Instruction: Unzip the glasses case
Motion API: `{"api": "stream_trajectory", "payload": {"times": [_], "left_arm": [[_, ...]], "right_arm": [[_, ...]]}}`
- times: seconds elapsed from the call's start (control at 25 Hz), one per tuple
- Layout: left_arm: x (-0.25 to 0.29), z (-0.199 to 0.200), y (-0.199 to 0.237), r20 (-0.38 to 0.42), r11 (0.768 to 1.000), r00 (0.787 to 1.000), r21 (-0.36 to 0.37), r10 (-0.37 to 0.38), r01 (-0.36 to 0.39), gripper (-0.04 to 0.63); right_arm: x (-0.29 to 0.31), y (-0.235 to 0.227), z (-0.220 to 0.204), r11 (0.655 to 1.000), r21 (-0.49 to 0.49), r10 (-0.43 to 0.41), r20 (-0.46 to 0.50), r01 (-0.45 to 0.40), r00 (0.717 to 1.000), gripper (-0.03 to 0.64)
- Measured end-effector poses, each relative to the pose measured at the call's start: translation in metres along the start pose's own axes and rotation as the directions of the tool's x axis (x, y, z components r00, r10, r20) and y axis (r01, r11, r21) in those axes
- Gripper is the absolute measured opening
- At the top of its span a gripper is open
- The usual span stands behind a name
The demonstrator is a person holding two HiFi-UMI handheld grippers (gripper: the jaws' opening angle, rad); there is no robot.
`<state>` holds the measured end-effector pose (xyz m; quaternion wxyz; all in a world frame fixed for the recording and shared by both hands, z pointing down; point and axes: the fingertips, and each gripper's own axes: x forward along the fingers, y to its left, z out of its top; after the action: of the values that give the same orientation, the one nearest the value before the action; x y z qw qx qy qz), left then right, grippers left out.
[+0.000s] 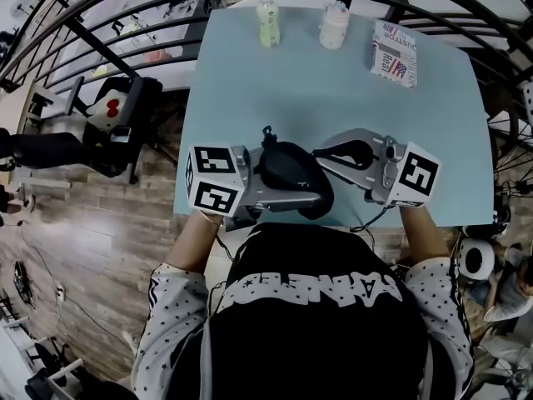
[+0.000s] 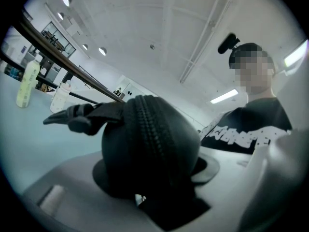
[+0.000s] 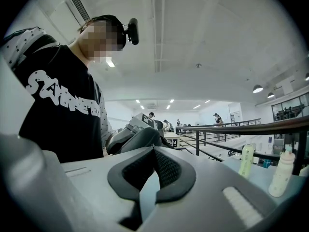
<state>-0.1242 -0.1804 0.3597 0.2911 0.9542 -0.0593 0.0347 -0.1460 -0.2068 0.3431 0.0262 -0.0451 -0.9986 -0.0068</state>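
A black zipped glasses case (image 1: pixel 287 169) is held over the near edge of the pale blue table (image 1: pixel 333 98), with my left gripper (image 1: pixel 310 198) shut on its body. In the left gripper view the case (image 2: pixel 149 144) fills the space between the grey jaws, its zip running closed over the top, and a black strap loop (image 2: pixel 72 116) sticks out to the left. My right gripper (image 1: pixel 318 151) points at the case from the right, shut, with its tips against the case's upper right edge. In the right gripper view the pads (image 3: pixel 166 170) meet just before the case (image 3: pixel 140 139). Whether they pinch the zip pull is not visible.
Two bottles (image 1: pixel 267 23) (image 1: pixel 335 25) and a printed box (image 1: pixel 394 53) stand along the table's far edge. A black railing (image 1: pixel 100 48) curves behind the table. The person's torso is close against the near edge, and bags and gear lie on the floor at left.
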Motion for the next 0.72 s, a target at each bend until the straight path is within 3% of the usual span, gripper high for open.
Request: {"api": "stream_trajectory", "payload": {"times": [0.72], "left_arm": [[0.009, -0.019, -0.004, -0.107, 0.999, 0.994, 0.014, -0.03, 0.032, 0.0]], "right_arm": [[0.006, 0.0, 0.004, 0.999, -0.042, 0.008, -0.041, -0.01, 0.999, 0.006]]}}
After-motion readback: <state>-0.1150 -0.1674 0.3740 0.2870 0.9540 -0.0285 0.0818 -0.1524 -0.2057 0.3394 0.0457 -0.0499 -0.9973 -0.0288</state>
